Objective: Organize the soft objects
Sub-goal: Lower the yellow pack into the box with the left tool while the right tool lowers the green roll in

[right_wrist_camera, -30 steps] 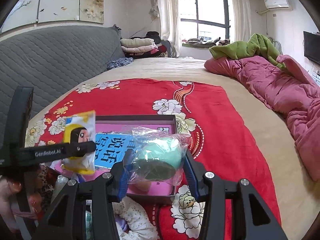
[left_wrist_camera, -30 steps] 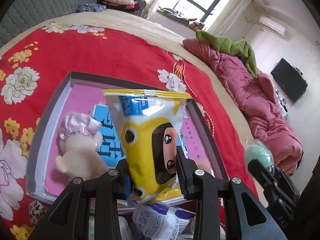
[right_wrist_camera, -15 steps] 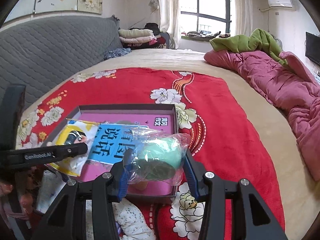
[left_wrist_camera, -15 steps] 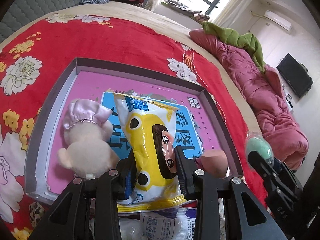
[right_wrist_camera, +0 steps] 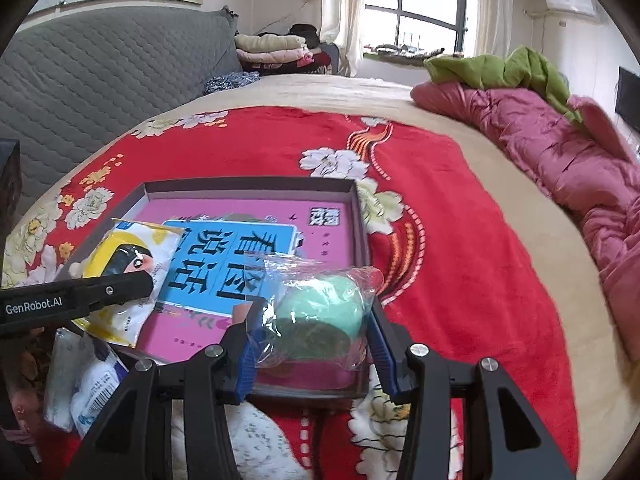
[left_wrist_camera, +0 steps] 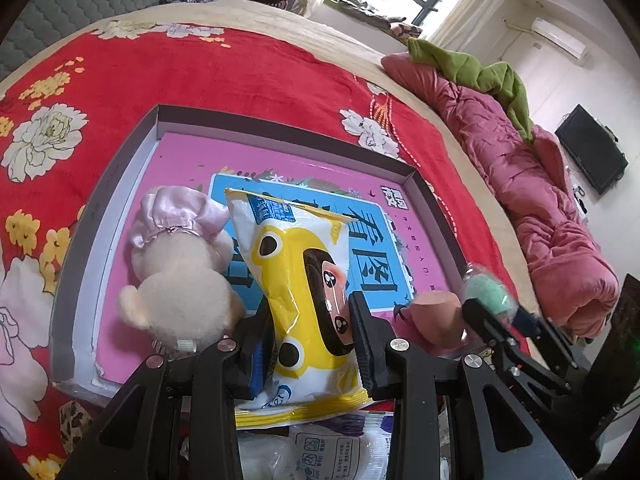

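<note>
My left gripper (left_wrist_camera: 310, 326) is shut on a yellow and white snack bag (left_wrist_camera: 304, 280) and holds it low over the near part of a shallow grey box (left_wrist_camera: 120, 168) with a pink and blue floor. A cream plush toy with a pink bonnet (left_wrist_camera: 180, 272) lies in the box to the bag's left. A brown sponge (left_wrist_camera: 436, 316) lies in its near right corner. My right gripper (right_wrist_camera: 310, 328) is shut on a green sponge in clear wrap (right_wrist_camera: 320, 312) above the box's near right corner (right_wrist_camera: 360, 208). The snack bag (right_wrist_camera: 128, 268) also shows there at left.
The box lies on a red flowered blanket (left_wrist_camera: 240, 64) on a bed. White packets (left_wrist_camera: 336, 448) and a white cloth (right_wrist_camera: 256, 436) lie just in front of the box. A pink quilt (right_wrist_camera: 560, 160) with a green one on it lies along the right.
My left gripper has lowered the snack bag from above the box down into it, beside the plush toy. My right gripper has kept its hold and moved forward a little.
</note>
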A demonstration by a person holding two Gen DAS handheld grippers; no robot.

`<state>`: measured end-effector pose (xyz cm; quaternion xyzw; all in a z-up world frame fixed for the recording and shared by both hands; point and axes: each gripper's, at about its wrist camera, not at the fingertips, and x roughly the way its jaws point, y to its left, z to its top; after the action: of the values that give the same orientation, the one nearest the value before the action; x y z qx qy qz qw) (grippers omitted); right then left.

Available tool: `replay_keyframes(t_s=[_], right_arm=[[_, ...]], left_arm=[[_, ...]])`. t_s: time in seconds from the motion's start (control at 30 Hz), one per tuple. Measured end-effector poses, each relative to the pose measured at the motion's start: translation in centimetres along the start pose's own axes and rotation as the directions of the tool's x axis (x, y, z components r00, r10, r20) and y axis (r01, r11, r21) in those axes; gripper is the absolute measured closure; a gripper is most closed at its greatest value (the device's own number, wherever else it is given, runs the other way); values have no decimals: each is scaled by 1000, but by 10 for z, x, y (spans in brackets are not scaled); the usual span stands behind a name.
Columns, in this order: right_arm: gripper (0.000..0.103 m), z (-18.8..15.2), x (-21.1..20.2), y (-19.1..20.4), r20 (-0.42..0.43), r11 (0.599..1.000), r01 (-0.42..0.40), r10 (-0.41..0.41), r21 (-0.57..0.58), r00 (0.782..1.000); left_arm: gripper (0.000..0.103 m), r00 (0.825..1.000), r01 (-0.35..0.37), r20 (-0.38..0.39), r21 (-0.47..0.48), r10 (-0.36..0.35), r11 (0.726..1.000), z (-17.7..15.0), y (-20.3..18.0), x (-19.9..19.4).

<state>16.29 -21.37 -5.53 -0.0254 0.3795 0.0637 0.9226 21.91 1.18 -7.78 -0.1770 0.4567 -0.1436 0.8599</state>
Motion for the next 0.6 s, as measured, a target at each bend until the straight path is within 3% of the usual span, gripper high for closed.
replay_keyframes(t_s=[0.3,0.47,0.6], right_arm=[[55,2,-1,-7,3,970,-186,188,155,982],[55,-2,10,-28,-32,930,-211,231,301,973],[56,-3,12,-33,-44,920,-211,239,331,970]], left_arm=[[67,1000,0,-1,0,0,1000,0,1,0],[67,1000,-2,-2,-1,2,1000,0,1,1],[66,1000,-3,-2,1,3,1000,-1,0,1]])
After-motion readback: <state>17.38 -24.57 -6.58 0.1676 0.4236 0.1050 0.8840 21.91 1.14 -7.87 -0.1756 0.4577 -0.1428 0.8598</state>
